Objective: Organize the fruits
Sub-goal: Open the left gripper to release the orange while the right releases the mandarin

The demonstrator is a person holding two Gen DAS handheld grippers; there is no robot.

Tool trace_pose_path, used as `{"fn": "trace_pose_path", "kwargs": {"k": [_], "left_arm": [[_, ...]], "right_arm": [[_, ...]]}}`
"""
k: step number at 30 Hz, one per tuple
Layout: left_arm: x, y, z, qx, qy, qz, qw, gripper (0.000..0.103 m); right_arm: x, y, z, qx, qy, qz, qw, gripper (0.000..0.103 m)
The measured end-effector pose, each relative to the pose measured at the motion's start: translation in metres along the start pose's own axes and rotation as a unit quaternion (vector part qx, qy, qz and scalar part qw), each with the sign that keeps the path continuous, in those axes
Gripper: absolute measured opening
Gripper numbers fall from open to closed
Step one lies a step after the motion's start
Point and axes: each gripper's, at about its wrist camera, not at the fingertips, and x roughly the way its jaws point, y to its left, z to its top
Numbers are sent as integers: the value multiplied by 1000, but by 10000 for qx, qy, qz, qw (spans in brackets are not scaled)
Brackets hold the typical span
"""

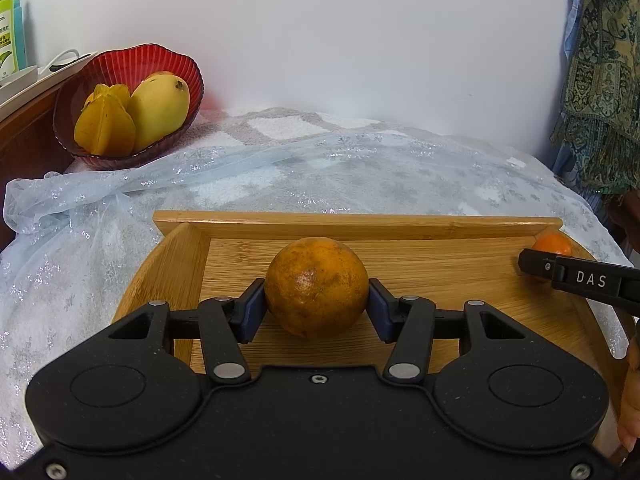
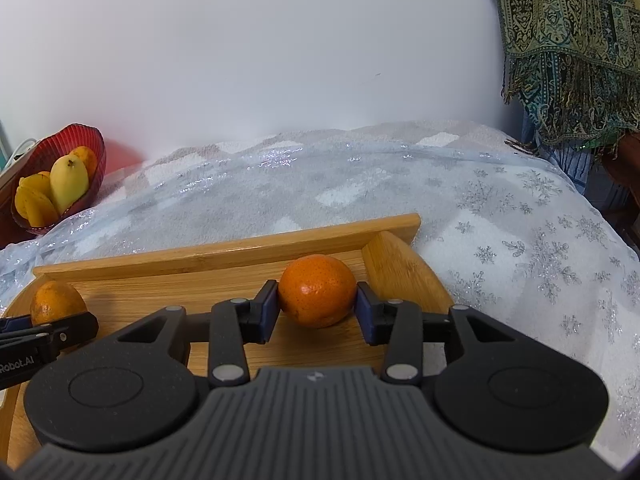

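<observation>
A dull, speckled orange (image 1: 316,287) sits in a wooden tray (image 1: 440,264), between the blue pads of my left gripper (image 1: 317,304), which is shut on it. A brighter, smaller orange (image 2: 317,290) sits near the tray's right wall (image 2: 400,268), held between the pads of my right gripper (image 2: 317,308). Each orange also shows in the other view: the dull one (image 2: 56,305) at the left, the bright one (image 1: 552,245) at the far right behind the right gripper's finger (image 1: 580,278). A red bowl (image 1: 108,64) holds a mango (image 1: 158,110) and a starfruit (image 1: 105,122).
The tray lies on a white, silver-snowflake cloth (image 2: 520,216) over a soft surface by a white wall. The red bowl (image 2: 76,140) stands at the back left next to a wooden cabinet (image 1: 24,136) with bottles. A patterned green scarf (image 2: 568,40) hangs at the right.
</observation>
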Motion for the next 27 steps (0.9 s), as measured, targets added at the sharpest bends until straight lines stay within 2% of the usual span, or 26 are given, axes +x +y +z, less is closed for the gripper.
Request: {"fn": "trace_pose_path", "kwargs": {"k": [4, 7, 11, 14, 16, 27], "left_arm": [[-1, 0, 0, 14, -29, 27, 10000, 51], [-3, -1, -1, 26, -66, 42, 10000, 60], [-3, -1, -1, 84, -61, 52, 9999, 64], [-3, -1, -2, 112, -46, 64, 9999, 65], [-3, -1, -2, 110, -51, 62, 9999, 72], [-12, -3, -3, 151, -168, 58, 9997, 85]], "right_arm": [[0, 0, 0, 1, 5, 1, 10000, 50], [0, 0, 0, 1, 7, 3, 10000, 50], [-1, -1, 0, 14, 18, 8, 10000, 50], [-1, -1, -1, -5, 24, -6, 10000, 55], [-2, -1, -1, -18, 24, -27, 10000, 61], [-6, -3, 1, -36, 5, -27, 10000, 72]]}}
